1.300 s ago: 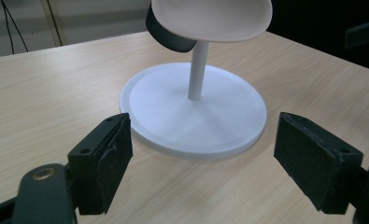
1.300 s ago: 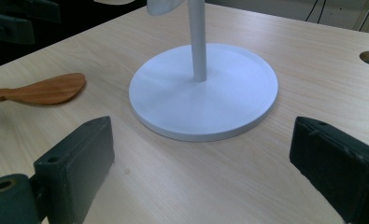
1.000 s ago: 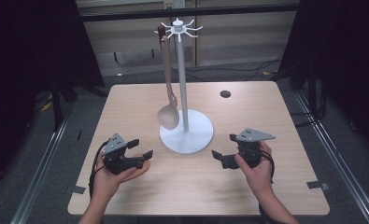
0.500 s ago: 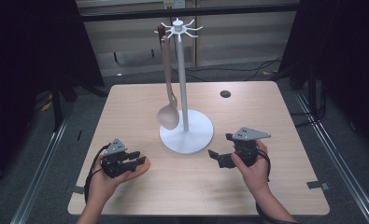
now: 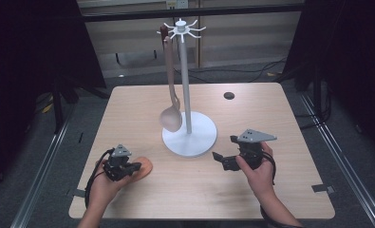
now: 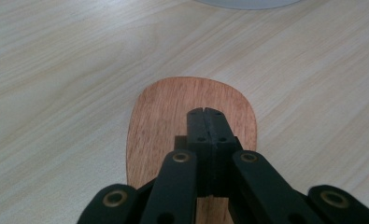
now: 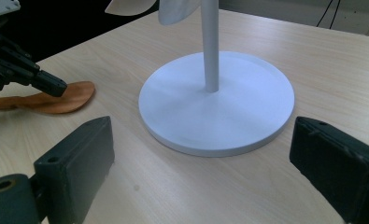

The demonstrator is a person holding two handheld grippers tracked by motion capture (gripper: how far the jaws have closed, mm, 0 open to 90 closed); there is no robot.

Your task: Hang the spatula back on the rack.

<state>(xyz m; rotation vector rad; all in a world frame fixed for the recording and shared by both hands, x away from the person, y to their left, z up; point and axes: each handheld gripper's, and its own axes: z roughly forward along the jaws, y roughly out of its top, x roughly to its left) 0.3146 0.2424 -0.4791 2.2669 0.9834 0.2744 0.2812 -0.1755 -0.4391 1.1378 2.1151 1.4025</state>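
A person at a table is pinching a wooden spatula with the left gripper while the right gripper waits, jaws spread, beside a utensil stand.

The left gripper (image 5: pixel 134 166) is sitting near the front left of the wooden table (image 5: pixel 280 118); its jaws have just been closing and are now pressed together over the reddish wooden spatula (image 6: pixel 191 109), whose blade is lying flat on the tabletop, just left of the white utensil stand (image 5: pixel 190 135). The right gripper (image 5: pixel 219 158) is resting in the person's other hand, holding nothing, pointing at the stand's round base. A pale wooden spoon (image 5: pixel 170 116) is already hanging from one hook at the top of the stand. Judging from this, one utensil is hung, and the spatula is only gripped; lifting it and hooking it on the stand are likely remaining.
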